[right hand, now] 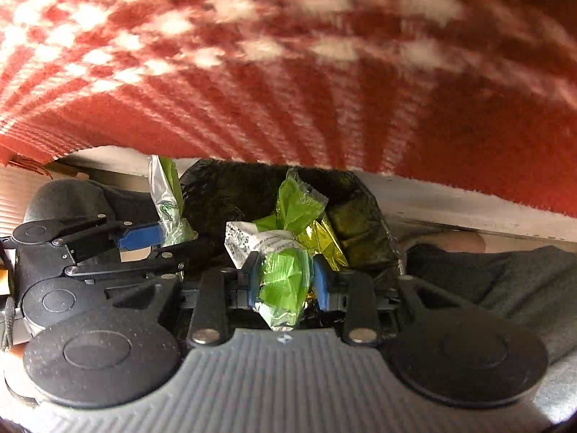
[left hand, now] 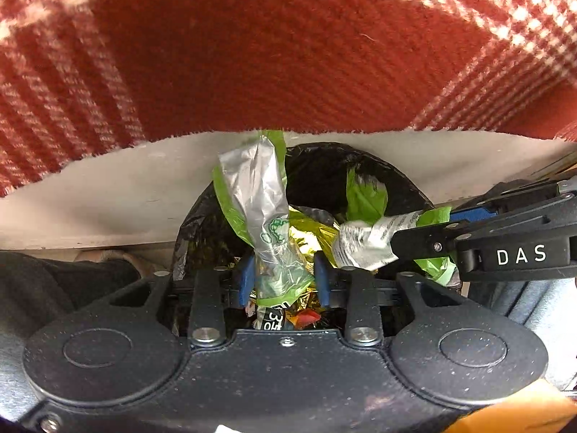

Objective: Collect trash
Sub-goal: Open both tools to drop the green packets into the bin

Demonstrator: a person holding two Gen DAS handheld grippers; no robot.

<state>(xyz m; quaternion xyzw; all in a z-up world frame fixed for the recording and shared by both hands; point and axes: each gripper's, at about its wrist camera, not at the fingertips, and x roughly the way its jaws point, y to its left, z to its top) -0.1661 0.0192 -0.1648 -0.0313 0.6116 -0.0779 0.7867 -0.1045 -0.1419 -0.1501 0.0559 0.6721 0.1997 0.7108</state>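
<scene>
Left gripper [left hand: 285, 281] is clamping 1 green-silver wrapper [left hand: 259, 213] over the black-lined bin [left hand: 324, 166]; right gripper [right hand: 288, 281] is clamping another wrapper [right hand: 285, 285]. Risk: the light foil is sticking to the pads or drifting past the rim.

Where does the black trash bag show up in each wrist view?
Left wrist: black trash bag at centre, just beyond the left tongs.
Right wrist: bag at centre, beyond the right tongs.
Shared landmark: red checked blanket hanging above the bag.
</scene>
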